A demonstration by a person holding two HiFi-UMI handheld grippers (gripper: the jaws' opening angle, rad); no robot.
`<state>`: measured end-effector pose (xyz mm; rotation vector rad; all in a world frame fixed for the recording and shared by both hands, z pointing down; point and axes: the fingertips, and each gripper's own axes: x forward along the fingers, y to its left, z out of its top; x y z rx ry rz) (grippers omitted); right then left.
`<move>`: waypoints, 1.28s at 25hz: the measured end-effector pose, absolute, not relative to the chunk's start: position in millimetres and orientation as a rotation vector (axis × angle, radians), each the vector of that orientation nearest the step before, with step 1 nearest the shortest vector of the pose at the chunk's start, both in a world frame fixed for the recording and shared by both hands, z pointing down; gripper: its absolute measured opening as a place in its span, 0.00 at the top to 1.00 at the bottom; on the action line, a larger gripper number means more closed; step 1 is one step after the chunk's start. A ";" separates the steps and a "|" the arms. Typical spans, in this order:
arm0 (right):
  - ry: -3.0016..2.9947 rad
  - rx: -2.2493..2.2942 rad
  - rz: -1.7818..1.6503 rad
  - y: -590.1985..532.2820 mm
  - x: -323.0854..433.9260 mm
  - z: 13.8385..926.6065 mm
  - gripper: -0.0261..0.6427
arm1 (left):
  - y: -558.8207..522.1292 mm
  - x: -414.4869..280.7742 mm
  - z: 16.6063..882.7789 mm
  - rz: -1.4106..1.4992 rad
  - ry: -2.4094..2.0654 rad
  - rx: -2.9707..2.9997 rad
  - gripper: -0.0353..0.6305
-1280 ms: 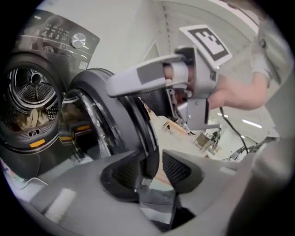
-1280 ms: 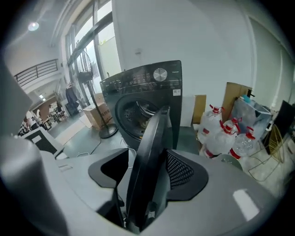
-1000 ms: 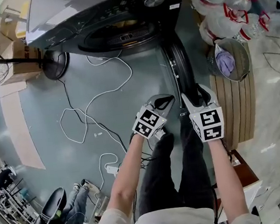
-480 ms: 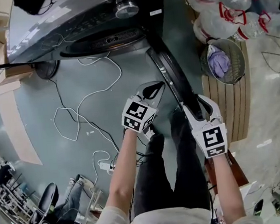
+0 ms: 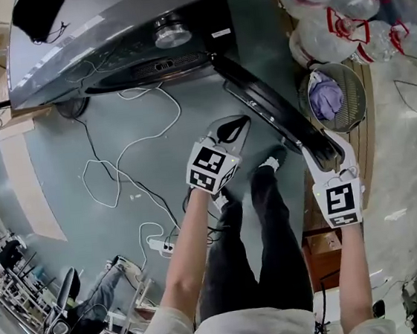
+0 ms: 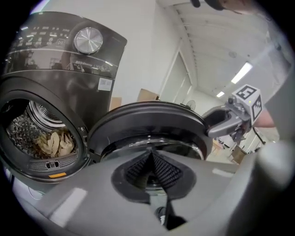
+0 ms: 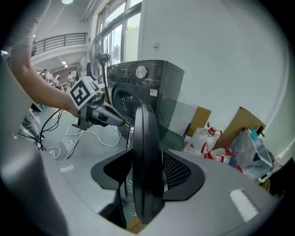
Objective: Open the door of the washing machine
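Observation:
The dark grey washing machine [image 5: 104,39] stands at the top of the head view, its round door [image 5: 269,107] swung out to the right. My right gripper [image 5: 325,151] is shut on the door's free edge; in the right gripper view the black rim [image 7: 145,152] fills the gap between both pads. My left gripper [image 5: 234,128] hangs shut and empty to the left of the door, apart from it. The left gripper view faces the door's inner side [image 6: 147,124] and the open drum with laundry [image 6: 50,143].
A white cable [image 5: 138,144] loops over the grey floor to a power strip [image 5: 163,246]. A wire basket with cloth [image 5: 335,92] and bagged bottles [image 5: 326,14] sit right of the door. A wooden slatted panel [image 5: 361,160] lies under my right hand. My legs [image 5: 260,224] stand just behind the door.
The door has swung further out to the right with my right gripper on its edge. My left gripper has stayed shut beside it.

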<state>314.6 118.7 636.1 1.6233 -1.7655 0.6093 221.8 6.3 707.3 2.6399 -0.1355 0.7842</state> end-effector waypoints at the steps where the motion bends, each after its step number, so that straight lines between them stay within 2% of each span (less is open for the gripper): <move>1: -1.763 1.601 0.593 116.3 323.0 635.9 0.66 | 3.2 226.0 708.1 0.785 -0.146 2.635 0.86; 16: -1.667 1.488 0.366 72.5 425.3 633.3 0.65 | -38.7 279.4 712.0 0.793 -0.389 2.610 0.86; 19: -1.690 1.447 0.349 66.8 430.4 632.5 0.63 | -45.5 289.5 710.1 0.779 -0.415 2.608 0.86; 22: -1.725 1.431 0.354 64.2 431.1 630.5 0.57 | -53.9 296.9 707.8 0.756 -0.443 2.597 0.86; 32: -1.686 1.488 0.347 84.7 427.3 620.3 0.57 | -52.9 289.3 711.5 0.731 -0.544 2.513 0.86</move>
